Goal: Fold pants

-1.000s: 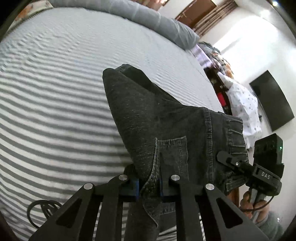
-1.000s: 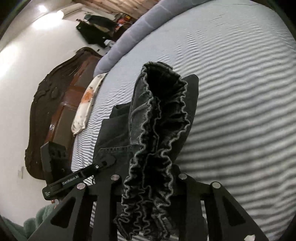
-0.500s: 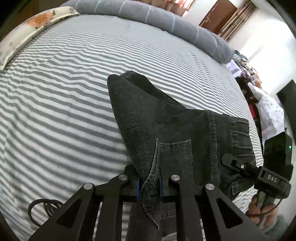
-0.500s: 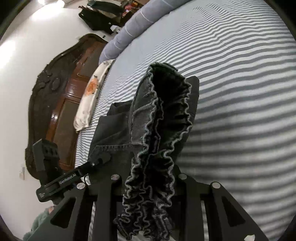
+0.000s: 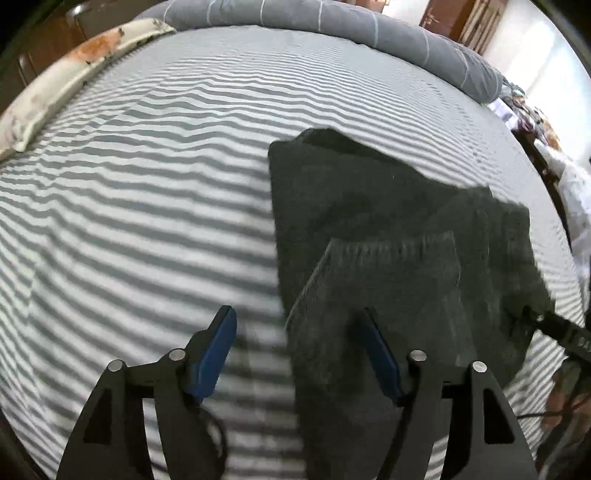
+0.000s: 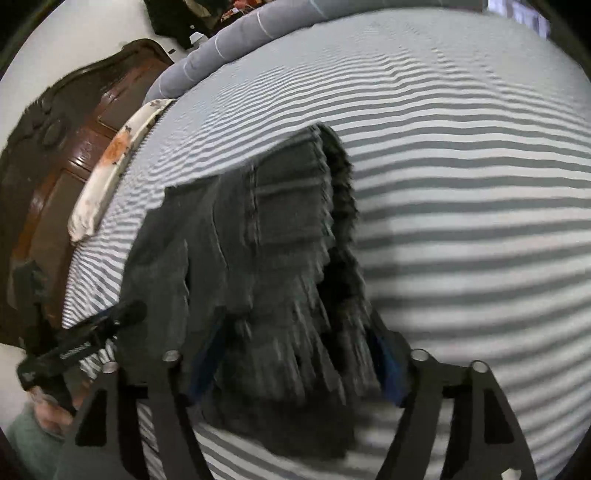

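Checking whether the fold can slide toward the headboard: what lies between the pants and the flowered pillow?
In the left wrist view, only bare striped sheet separates the pants from the flowered pillow; the right wrist view agrees.

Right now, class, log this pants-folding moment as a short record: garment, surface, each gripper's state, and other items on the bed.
garment: dark grey denim pants, folded, lying on the bed
surface: grey-and-white striped bedsheet
left gripper: open, blue-padded fingers spread, cloth lying between them
right gripper: open, ruffled waistband between the spread fingers
other items: grey bolster at the far edge; white pillow with orange print; dark wooden headboard
image quality: motion-blurred
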Available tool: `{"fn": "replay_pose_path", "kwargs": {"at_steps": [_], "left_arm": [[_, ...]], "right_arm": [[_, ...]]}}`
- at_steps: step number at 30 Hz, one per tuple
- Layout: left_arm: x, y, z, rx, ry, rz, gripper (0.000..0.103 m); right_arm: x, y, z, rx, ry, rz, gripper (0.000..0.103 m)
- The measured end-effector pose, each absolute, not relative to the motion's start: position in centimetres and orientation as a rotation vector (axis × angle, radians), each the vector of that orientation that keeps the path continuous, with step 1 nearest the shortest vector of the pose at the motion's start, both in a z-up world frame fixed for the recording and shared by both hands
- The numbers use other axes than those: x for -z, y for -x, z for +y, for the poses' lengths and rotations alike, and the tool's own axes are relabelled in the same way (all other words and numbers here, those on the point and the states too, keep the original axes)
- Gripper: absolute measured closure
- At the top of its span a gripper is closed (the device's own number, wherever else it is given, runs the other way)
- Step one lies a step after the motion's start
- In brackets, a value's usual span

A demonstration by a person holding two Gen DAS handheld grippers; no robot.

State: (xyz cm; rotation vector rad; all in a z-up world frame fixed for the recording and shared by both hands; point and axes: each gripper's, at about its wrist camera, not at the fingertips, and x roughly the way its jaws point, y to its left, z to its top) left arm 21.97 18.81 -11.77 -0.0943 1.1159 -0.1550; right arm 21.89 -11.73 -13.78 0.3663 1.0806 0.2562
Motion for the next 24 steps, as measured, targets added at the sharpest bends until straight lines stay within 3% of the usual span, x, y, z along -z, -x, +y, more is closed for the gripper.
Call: {"fn": "replay_pose_path", "kwargs": {"at_steps": [8, 14, 24], "left_arm": [[11.6, -18.0, 19.1, 0.099, 0.075, 1.072, 0.030], [8.4, -14.4, 17.3, 0.060, 0.014, 1.020, 0.030], [4.0, -8.1, 17.7, 0.043, 0.011, 0.923, 0.025]], "right_arm": [[14.2, -17.9, -11.3, -0.174, -0.286, 1.068, 0.026], [9.3, -16.0, -9.3, -0.130, -0.182, 0.993, 0.025], [3.7, -8.5, -5.3, -0.055, -0.102, 0.877, 0.008]]}}
